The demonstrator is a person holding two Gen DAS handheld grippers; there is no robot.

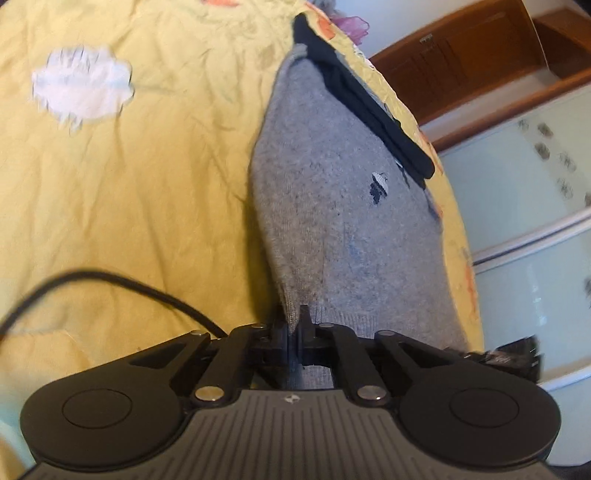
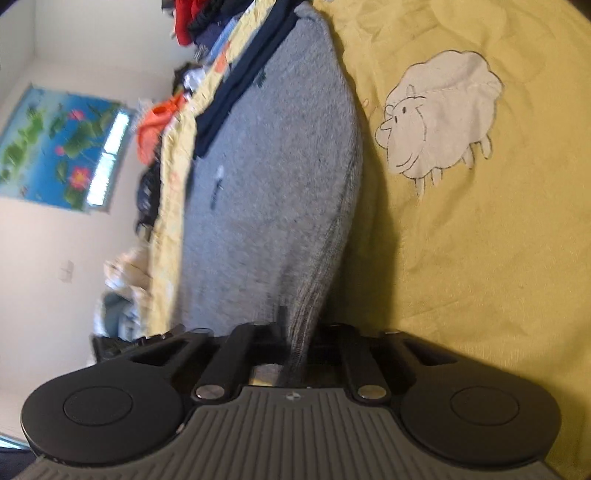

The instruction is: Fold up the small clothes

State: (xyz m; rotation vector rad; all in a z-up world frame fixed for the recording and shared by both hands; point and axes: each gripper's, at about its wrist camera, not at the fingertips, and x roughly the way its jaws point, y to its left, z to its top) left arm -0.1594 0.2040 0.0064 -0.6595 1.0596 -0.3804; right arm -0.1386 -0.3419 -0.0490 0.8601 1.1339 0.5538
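- Left wrist view: left gripper (image 1: 295, 332) jaws pinching the near hem of the grey knit garment with navy trim (image 1: 343, 206) — it stretches straight ahead over the yellow sheep-print bedsheet (image 1: 147, 184).
- Right wrist view: right gripper (image 2: 291, 332) jaws clamped on its ribbed edge, long axis running away — both ends equally held.

I cannot see the pinched hem of the grey garment (image 1: 332, 206), which is buried between the closed fingers of the left gripper (image 1: 297, 332). The right gripper (image 2: 291, 332) hides its hem likewise. Motion blur smears the clothes pile (image 2: 192, 22), cut by the top edge; the black cable (image 1: 110, 284) leaves frame left.
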